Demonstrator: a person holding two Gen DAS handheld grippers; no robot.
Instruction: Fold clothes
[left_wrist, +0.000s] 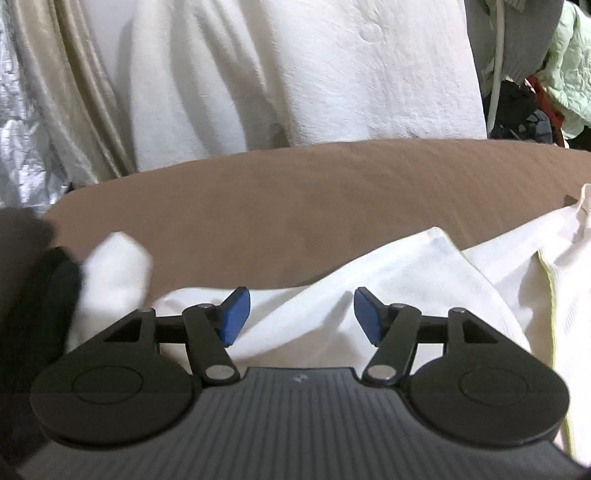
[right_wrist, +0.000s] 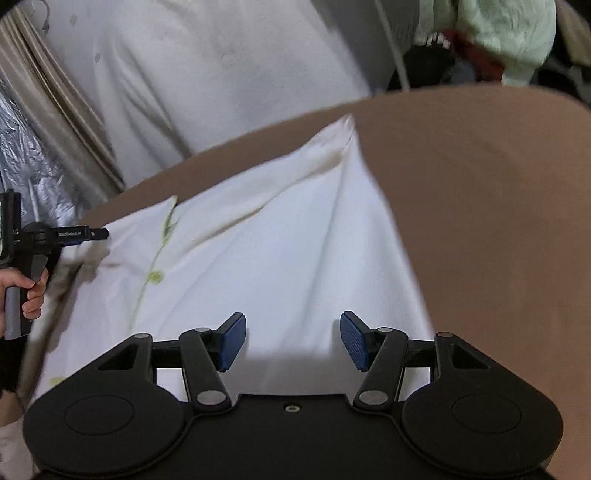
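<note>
A white garment (right_wrist: 258, 236) lies spread and creased on the brown worktop (right_wrist: 480, 221). The right gripper (right_wrist: 293, 341) hovers over its near edge, blue pads apart and empty. The left gripper (left_wrist: 301, 317), likewise spread wide, sits over the cloth's folds.

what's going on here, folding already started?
A person holds a pair of tongs in each hand over a white garment spread on a brown surface. The left tongs and right tongs are both open above the cloth, gripping nothing. The garment lies rumpled, with yellow-green trim along one edge. No neat fold shows yet.
</note>
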